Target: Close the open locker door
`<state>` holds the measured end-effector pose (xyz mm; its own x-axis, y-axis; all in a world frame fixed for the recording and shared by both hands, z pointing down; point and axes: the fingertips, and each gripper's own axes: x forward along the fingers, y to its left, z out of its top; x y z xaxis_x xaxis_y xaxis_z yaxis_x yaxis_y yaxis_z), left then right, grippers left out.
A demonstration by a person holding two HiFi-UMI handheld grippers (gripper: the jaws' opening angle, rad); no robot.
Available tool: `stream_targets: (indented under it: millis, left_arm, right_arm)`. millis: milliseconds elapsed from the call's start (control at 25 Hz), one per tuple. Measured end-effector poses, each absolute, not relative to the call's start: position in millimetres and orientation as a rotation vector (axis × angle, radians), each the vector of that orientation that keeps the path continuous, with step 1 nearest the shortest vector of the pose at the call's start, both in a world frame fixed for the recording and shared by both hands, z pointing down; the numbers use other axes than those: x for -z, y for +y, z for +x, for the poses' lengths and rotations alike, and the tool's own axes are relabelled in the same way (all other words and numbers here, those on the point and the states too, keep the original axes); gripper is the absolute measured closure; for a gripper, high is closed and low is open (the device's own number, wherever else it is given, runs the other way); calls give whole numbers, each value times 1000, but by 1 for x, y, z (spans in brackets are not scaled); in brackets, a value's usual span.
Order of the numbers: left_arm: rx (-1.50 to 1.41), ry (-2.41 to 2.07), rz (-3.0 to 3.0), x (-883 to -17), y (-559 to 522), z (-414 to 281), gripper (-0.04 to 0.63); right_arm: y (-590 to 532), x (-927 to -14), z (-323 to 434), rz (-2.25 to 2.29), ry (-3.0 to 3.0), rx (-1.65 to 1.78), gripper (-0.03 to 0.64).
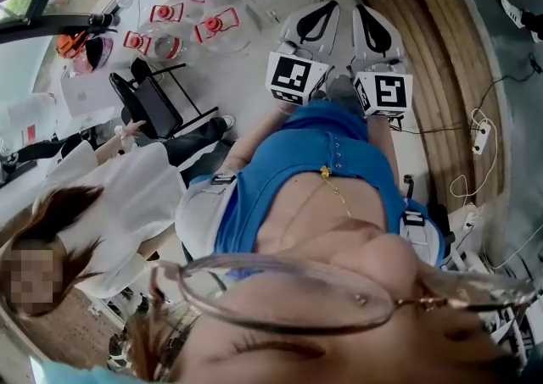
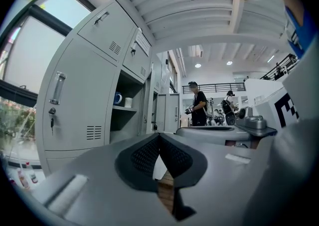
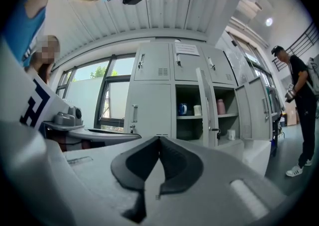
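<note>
Locker door (image 3: 204, 104) is standing ajar, edge-on out of the locker bank (image 3: 149, 95); left gripper (image 2: 159, 137) and right gripper (image 3: 159, 140) are hanging pressed together, empty, well short of that bank, so I'm suggesting pushing near the door's free edge.

Left gripper (image 1: 321, 18), right gripper (image 1: 375, 26) side by side (just apart).

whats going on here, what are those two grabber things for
A person holds a two-jaw gripper in each hand and faces a bank of grey lockers. The left gripper and the right gripper are both shut with nothing between the jaws. One open locker door stands edge-on beside shelves holding a blue mug. Neither gripper touches the door; the lockers lie some way ahead.
</note>
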<state>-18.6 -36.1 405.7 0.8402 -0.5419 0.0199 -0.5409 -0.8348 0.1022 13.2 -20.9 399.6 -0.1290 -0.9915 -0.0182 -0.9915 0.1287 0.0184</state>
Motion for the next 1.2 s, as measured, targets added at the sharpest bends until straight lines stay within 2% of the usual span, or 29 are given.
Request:
stream_targets:
  millis: [320, 720, 1200]
  left_arm:
    - [36, -881, 2911, -402, -67, 10, 597]
    - [65, -996, 2878, -382, -130, 68, 597]
    - [90, -1101, 2832, -379, -163, 101, 597]
  right_arm:
    - [-55, -395, 36, -2037, 2386, -49, 615]
    - [-122, -376, 100, -1947, 2448, -61, 615]
    - [-158, -361, 138, -1809, 2531, -94, 615]
